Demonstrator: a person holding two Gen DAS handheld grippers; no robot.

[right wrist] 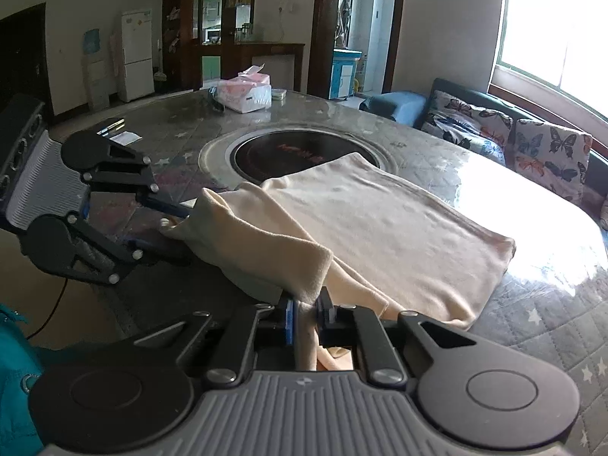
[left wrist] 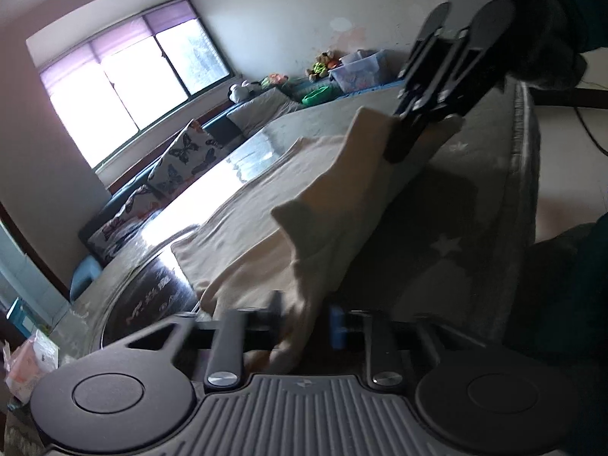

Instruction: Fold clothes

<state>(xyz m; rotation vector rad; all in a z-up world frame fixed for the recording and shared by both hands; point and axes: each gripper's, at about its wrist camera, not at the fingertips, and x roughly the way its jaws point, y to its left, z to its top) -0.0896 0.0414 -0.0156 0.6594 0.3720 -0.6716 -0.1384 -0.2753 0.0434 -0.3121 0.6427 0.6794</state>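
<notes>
At the left of the right wrist view we hold the left gripper [right wrist: 178, 224], its two black fingers pinched together on a raised corner of a cream garment [right wrist: 380, 228]. Behind it a pink and white tissue box [right wrist: 247, 93] sits near the far edge of the round table [right wrist: 539, 326], and a white fridge [right wrist: 136, 55] stands against the back wall. Toward the middle, a dark round hotplate [right wrist: 300, 152] is set into the tabletop, and the far edge of the garment overlaps its rim. Most of the garment lies flat on the glossy table, while its near edge is lifted into a soft fold between our two tools. At the bottom centre the right gripper [right wrist: 306, 313] is clamped on that lifted edge, cloth squeezed between its blue pads. To the right, butterfly-print cushions [right wrist: 547, 152] line a dark sofa under a bright window [right wrist: 554, 26]. In the left wrist view, the left gripper [left wrist: 304, 321] has cream cloth bunched between its fingers, and the right gripper [left wrist: 402, 144] bites the garment [left wrist: 266, 205] at the upper right, above the grey star-patterned table cover [left wrist: 448, 247].
</notes>
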